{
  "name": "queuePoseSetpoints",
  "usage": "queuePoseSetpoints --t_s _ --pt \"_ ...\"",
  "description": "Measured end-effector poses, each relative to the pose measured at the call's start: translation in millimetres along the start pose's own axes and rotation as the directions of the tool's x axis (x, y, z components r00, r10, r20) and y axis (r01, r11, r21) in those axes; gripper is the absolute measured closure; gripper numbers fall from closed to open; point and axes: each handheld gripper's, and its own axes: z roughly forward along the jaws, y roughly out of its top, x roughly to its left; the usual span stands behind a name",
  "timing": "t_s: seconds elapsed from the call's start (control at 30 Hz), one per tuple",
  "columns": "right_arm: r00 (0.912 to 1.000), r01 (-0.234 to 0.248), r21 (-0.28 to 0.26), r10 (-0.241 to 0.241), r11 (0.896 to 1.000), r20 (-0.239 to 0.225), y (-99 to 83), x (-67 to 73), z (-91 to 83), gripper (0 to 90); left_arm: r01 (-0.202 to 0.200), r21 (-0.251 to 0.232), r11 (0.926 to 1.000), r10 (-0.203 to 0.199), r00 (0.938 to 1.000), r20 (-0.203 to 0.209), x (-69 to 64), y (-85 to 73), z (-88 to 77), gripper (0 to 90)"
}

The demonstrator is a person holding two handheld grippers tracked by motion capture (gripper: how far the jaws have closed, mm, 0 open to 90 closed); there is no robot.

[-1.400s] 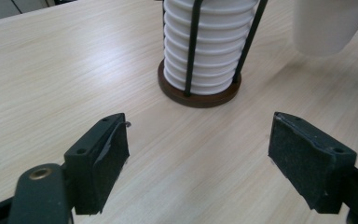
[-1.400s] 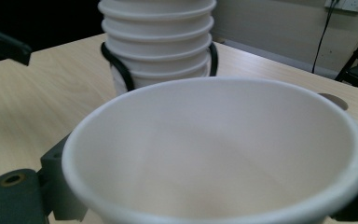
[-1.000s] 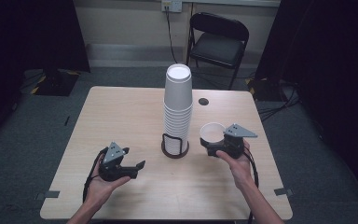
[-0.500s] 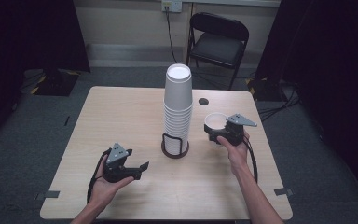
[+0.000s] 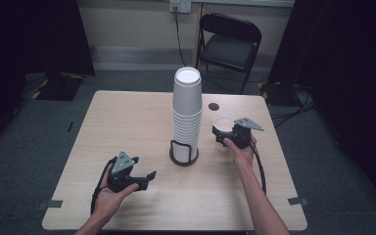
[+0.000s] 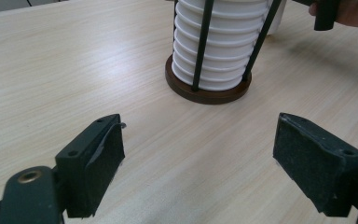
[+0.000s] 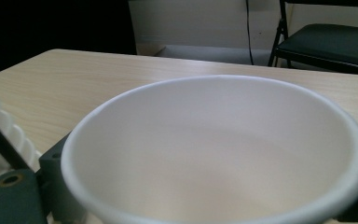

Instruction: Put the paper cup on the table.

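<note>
Table [image 5: 127, 127]: pale wood-grain laminate, smooth, low sheen. Cup [image 7: 214, 154]: white paper, matt, rolled rim. Stack [image 5: 187, 110]: same white paper. Holder [image 6: 208, 91]: dark glossy wood base, thin black metal rods. Left gripper [image 6: 200, 158]: matt black plastic, rough pads.

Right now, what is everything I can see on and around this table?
Table: one, light wood, centre.
Paper cups stack: one upside-down stack, white, mid-table.
Cup holder: one, dark base with black rods, around the stack's foot.
Single cup: one, white, mouth up, in the right claw.
Dark disc: one, far side of the table.
Folding chair: one, black, behind the table.
Left claw: black, open, near edge.
Right claw: black, gripping the cup.
</note>
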Motion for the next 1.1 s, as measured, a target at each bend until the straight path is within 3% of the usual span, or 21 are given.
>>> queuePoseSetpoints --t_s 0.1,0.23,0.33,0.37,0.83,1.1 --pt "0.9998 -0.018 0.001 0.018 1.000 0.003 -2.7 -2.4 1.6 10.0 -0.001 0.004 1.0000 0.001 1.0000 0.010 -1.3 -0.5 0.6 16.2" --pt "1.0000 -0.003 0.001 0.003 1.000 0.007 -4.2 -4.8 -0.1 9.9 -0.004 -0.002 1.0000 0.004 0.9999 0.015 -3.4 0.1 0.8 16.2" --pt "1.0000 0.003 0.004 -0.003 1.000 0.004 -4.6 -5.2 -1.2 9.8 -0.005 -0.013 0.9999 0.006 1.0000 0.004 -4.8 0.9 -1.4 16.5" --pt "0.9998 0.017 0.011 -0.017 1.000 0.005 -5.1 -4.3 -3.2 9.8 -0.022 -0.022 0.9995 0.022 0.9997 -0.012 -5.2 1.3 -3.2 16.5" --pt "0.9972 0.075 0.060 -0.075 0.995 -0.008 -10.4 -1.6 -9.5 10.1 -0.004 -0.020 0.9998 0.003 0.9992 -0.040 -1.2 0.1 -4.4 16.8" --pt "0.9982 0.058 0.068 -0.057 0.996 -0.020 -13.8 -1.4 -10.7 10.8 -0.004 -0.017 0.9999 0.003 0.9992 -0.040 -1.0 -0.1 -3.8 17.0"
